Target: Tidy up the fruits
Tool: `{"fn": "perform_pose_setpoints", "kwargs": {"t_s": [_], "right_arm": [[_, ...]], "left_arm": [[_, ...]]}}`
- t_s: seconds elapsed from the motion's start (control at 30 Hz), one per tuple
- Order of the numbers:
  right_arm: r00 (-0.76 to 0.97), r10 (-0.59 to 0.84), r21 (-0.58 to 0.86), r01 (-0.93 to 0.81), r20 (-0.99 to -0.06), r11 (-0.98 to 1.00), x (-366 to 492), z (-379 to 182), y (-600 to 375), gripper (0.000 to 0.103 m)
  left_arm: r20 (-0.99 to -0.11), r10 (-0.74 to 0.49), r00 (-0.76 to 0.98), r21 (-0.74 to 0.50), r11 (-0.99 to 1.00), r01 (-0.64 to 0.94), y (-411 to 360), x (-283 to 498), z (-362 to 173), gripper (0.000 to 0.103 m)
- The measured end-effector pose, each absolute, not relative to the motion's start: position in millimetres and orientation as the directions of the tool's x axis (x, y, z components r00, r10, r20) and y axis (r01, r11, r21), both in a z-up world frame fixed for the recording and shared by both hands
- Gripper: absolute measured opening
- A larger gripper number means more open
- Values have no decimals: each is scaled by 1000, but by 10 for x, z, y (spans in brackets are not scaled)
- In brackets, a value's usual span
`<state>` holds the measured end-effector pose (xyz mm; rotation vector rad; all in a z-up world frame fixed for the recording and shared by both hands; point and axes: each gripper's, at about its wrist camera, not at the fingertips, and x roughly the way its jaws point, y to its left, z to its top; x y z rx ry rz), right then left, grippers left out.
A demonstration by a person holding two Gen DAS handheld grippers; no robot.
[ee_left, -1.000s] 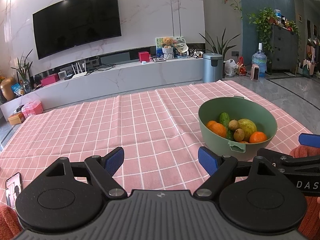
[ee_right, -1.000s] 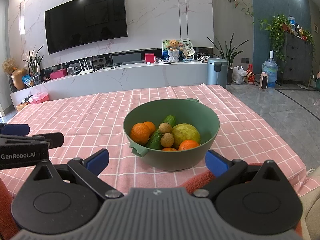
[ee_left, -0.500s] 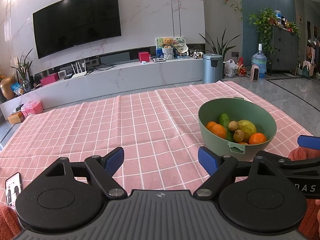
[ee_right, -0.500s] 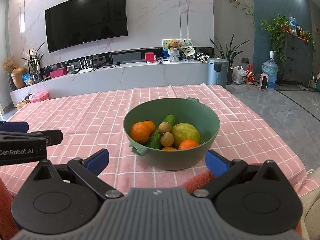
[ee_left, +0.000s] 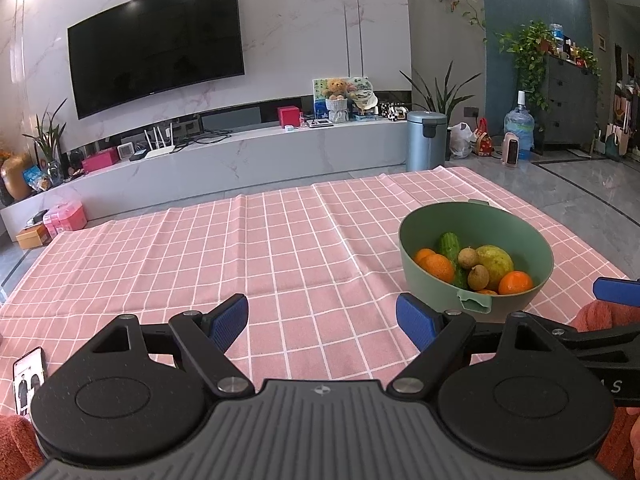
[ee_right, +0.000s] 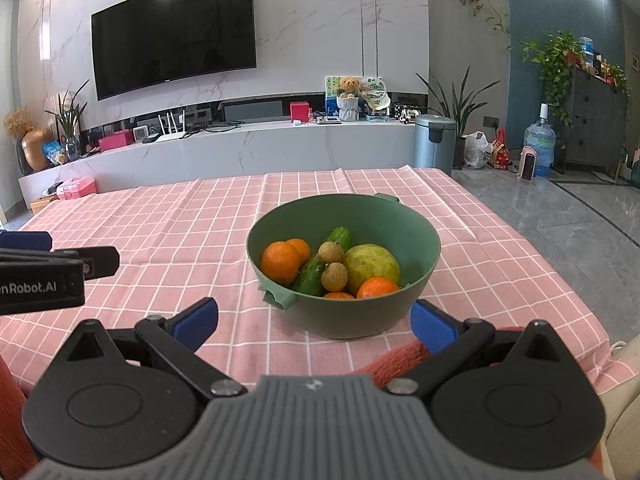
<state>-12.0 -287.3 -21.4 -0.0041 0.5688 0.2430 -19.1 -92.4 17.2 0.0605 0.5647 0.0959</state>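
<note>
We see the left gripper (ee_left: 322, 320) held low over the surface (ee_left: 280, 248) with its blue-padded fingers (ee_left: 230, 318) spread wide and nothing between them; only pink checked cloth lies in the gap. The right gripper (ee_right: 314, 322) is likewise spread wide and empty, its fingers (ee_right: 432, 326) flanking the near wall of the green bowl (ee_right: 424, 248) without touching it. In the left wrist view we find the bowl (ee_left: 480, 220) ahead and to the right of the left gripper, near the right edge of the cloth. The bowl holds all the fruit we can see: a large orange (ee_right: 280, 261) at the left with a second orange (ee_right: 301, 249) just behind it, a green cucumber (ee_right: 312, 276) lying diagonally through the middle, two small tan longans (ee_right: 335, 276) resting on it, a large yellow-green fruit (ee_right: 374, 266) at the right, and another orange (ee_right: 377, 287) against the near wall. A small tab handle (ee_right: 280, 298) projects from the bowl's near rim. At the lower left of the left wrist view a phone (ee_left: 28, 378) lies on the cloth. Beyond the surface stand a marble media console (ee_right: 240, 152), a wall-mounted television (ee_right: 172, 32) and a blue-grey bin (ee_right: 434, 144).
</note>
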Motion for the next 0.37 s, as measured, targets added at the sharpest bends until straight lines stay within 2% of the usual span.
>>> {"fn": "perform_pose_setpoints", "kwargs": {"t_s": [0.37], "right_arm": [[810, 223, 54, -231, -542, 971, -113, -219, -2860, 98]], "left_arm": [[-530, 101, 842, 81, 994, -68, -906, -204, 170, 98]]}}
